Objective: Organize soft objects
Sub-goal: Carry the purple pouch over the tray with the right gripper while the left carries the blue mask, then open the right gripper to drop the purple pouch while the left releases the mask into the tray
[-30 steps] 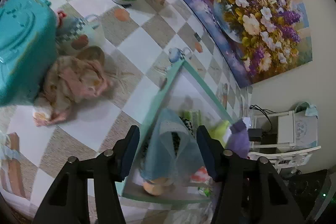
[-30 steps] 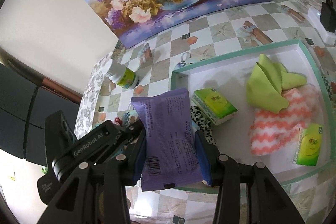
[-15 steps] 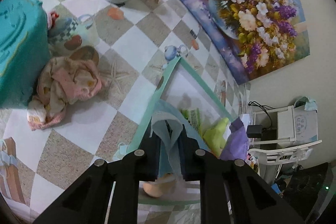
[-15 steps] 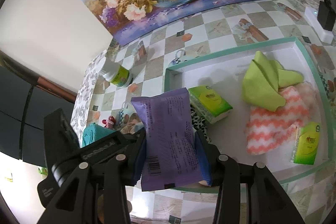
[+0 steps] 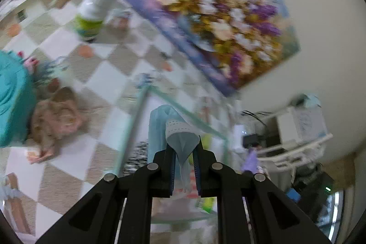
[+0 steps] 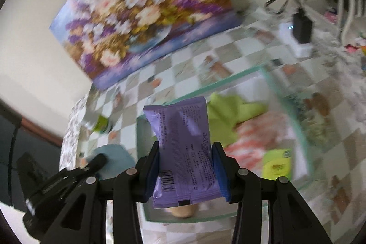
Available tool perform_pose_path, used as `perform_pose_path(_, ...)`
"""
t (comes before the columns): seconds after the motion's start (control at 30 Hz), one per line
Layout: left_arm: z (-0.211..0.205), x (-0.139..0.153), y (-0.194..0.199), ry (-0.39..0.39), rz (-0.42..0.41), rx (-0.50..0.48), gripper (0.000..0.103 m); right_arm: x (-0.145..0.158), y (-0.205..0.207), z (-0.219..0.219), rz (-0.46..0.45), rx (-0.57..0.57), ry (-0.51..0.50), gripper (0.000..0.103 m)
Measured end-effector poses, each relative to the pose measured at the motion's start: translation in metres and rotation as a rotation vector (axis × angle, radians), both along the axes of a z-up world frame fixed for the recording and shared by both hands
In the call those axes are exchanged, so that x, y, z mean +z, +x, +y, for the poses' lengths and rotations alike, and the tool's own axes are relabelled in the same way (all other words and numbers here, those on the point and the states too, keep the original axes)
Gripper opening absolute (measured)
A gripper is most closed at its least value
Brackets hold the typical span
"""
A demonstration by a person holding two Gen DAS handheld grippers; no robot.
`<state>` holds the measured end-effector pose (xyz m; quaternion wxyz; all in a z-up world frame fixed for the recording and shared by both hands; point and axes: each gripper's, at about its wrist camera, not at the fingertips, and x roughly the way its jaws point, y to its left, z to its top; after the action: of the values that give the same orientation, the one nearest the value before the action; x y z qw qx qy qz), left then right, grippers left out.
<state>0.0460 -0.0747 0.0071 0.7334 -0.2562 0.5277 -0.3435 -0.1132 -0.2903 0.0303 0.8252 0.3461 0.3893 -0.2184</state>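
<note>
My left gripper (image 5: 184, 148) is shut on a light blue face mask (image 5: 173, 129), folded and held above the near corner of the green-rimmed white tray (image 5: 135, 127). My right gripper (image 6: 186, 152) is shut on a purple tissue pack (image 6: 183, 148) and holds it above the tray (image 6: 295, 120). In the tray lie a green cloth (image 6: 231, 113), a pink-and-white wavy cloth (image 6: 254, 136) and a green tissue pack (image 6: 276, 166). A pink floral cloth (image 5: 55, 122) lies on the checkered table outside the tray. Both views are blurred.
A white bottle with a green label (image 5: 93, 13) stands at the back. A teal box (image 5: 11, 102) sits at the left by the pink cloth. A flower painting (image 5: 212, 15) leans on the wall. A charger and cable (image 6: 302, 26) lie at the right.
My left gripper closed on the blue mask and lifted it from the tray. My right gripper, still holding the purple pack, has swung toward the tray's middle.
</note>
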Motion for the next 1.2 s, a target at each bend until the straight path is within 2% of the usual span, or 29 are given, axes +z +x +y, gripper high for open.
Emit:
perform_pose_path(0.1, -0.012, 0.012, -0.010, -0.059, -0.036, -0.078, 0.014, 0.000, -0.012, -0.013, 0.008, -0.063, -0.009, 0.047)
perform_pose_path(0.2, -0.030, 0.017, -0.023, -0.056, -0.071, -0.157, 0.014, -0.001, -0.026, -0.029, 0.032, -0.129, -0.023, 0.047)
perform_pose_path(0.3, -0.048, 0.012, -0.032, -0.021, -0.081, -0.216, 0.015, -0.007, -0.037, -0.043, 0.067, -0.182, -0.029, 0.047)
perform_pose_path(0.4, -0.063, -0.005, -0.035, 0.038, -0.063, -0.251, 0.015, -0.016, -0.040, -0.051, 0.101, -0.205, -0.025, 0.049)
perform_pose_path(0.53, -0.066, -0.033, -0.033, 0.123, -0.006, -0.251, 0.015, -0.037, -0.034, -0.057, 0.149, -0.182, 0.014, 0.049)
perform_pose_path(0.7, -0.059, -0.050, -0.030, 0.218, 0.024, -0.224, 0.015, -0.056, -0.024, -0.053, 0.203, -0.134, 0.050, 0.049)
perform_pose_path(0.73, -0.058, -0.051, -0.029, 0.234, 0.030, -0.222, 0.017, -0.057, -0.023, -0.052, 0.206, -0.128, 0.053, 0.053)
perform_pose_path(0.8, -0.056, -0.054, -0.029, 0.251, 0.037, -0.221, 0.029, -0.058, -0.022, -0.051, 0.207, -0.120, 0.061, 0.063)
perform_pose_path(0.87, -0.056, -0.054, -0.029, 0.262, 0.038, -0.218, 0.050, -0.058, -0.020, -0.049, 0.214, -0.116, 0.056, 0.066)
perform_pose_path(0.97, -0.056, -0.051, -0.029, 0.283, 0.028, -0.222, 0.060, -0.057, -0.018, -0.047, 0.228, -0.105, 0.045, 0.069)
perform_pose_path(1.1, -0.056, -0.045, -0.032, 0.307, 0.003, -0.223, 0.067, -0.056, -0.015, -0.045, 0.248, -0.096, 0.027, 0.079)
perform_pose_path(1.2, -0.058, -0.037, -0.033, 0.310, -0.018, -0.226, 0.079, -0.055, -0.013, -0.044, 0.262, -0.094, 0.009, 0.089)
